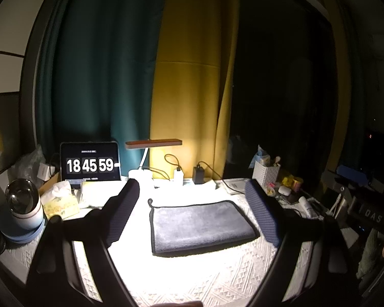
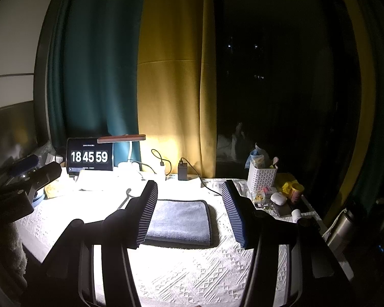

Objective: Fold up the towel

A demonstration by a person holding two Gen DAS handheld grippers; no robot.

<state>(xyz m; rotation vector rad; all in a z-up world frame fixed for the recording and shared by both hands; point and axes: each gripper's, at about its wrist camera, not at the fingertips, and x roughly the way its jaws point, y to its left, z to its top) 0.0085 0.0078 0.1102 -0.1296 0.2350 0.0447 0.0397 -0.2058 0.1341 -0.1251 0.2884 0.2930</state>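
Note:
A grey towel (image 1: 201,226) with a dark border lies folded flat on the white patterned tablecloth (image 1: 204,278), lit by the desk lamp. It also shows in the right wrist view (image 2: 180,221). My left gripper (image 1: 192,194) is open and empty, held above the table with the towel between and beyond its fingers. My right gripper (image 2: 190,186) is open and empty, also above the towel; its left finger (image 2: 147,212) hides the towel's left edge. The left gripper's body shows at the left of the right wrist view (image 2: 20,186).
A tablet clock (image 1: 89,165) reading 18:45:59, a desk lamp (image 1: 153,144), chargers (image 1: 199,175) and cables stand at the back. A tissue pack (image 1: 61,202) and a globe lamp (image 1: 23,202) are left. A white basket (image 2: 262,176), small tins and clutter are right.

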